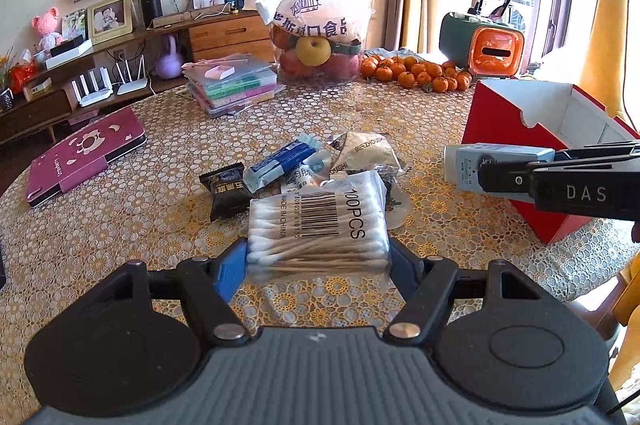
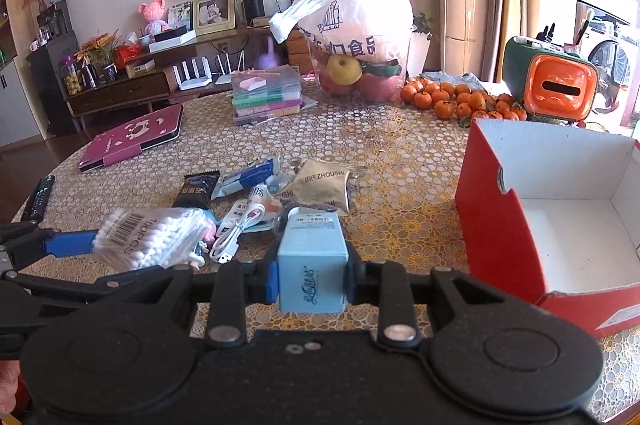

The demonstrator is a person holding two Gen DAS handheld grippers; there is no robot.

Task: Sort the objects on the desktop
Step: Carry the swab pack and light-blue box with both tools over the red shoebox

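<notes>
Bright daylight floods from the right-hand windows, overexposing them; fisheye edges bend.

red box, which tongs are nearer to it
Right. The right tongs, shut on a blue carton, are just beside the red box; the left tongs, holding the swab pack, are farther off.

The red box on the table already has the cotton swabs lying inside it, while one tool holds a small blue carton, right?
Not quite. The red box is empty in the right wrist view; the cotton swabs sit in the left gripper. The right gripper does hold the small blue carton.
</notes>
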